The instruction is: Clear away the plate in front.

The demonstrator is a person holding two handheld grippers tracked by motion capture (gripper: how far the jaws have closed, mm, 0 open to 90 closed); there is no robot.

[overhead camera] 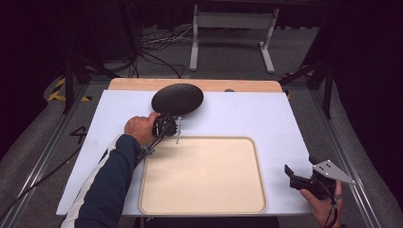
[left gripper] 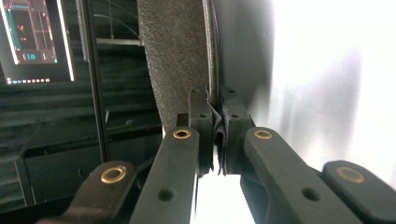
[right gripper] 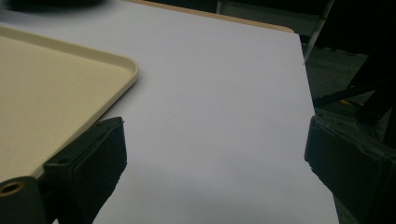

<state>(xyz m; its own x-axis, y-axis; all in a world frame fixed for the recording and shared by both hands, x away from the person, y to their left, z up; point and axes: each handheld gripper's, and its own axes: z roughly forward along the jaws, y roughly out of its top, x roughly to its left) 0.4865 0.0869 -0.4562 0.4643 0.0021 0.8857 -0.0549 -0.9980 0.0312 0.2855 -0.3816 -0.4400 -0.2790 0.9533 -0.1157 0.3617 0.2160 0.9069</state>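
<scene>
A black textured oval mat point(overhead camera: 177, 99) is at the back of the table, its near edge lifted. My left gripper point(overhead camera: 166, 122) is shut on that edge. In the left gripper view the mat point(left gripper: 180, 56) stands edge-on and runs up from the closed jaws, where my left gripper point(left gripper: 217, 140) pinches its rim. A beige tray point(overhead camera: 203, 175) lies flat just in front of the mat. My right gripper point(overhead camera: 297, 178) rests open at the table's right front, beside the tray; in the right gripper view the right gripper point(right gripper: 215, 158) has its jaws wide apart over bare white surface.
A white sheet point(overhead camera: 247, 114) covers the table, with a wooden strip point(overhead camera: 142, 84) along the far edge. Beyond are a white metal stand point(overhead camera: 233, 28), floor cables point(overhead camera: 157, 52) and dark tripod legs. A lit monitor point(left gripper: 32, 39) appears in the left gripper view.
</scene>
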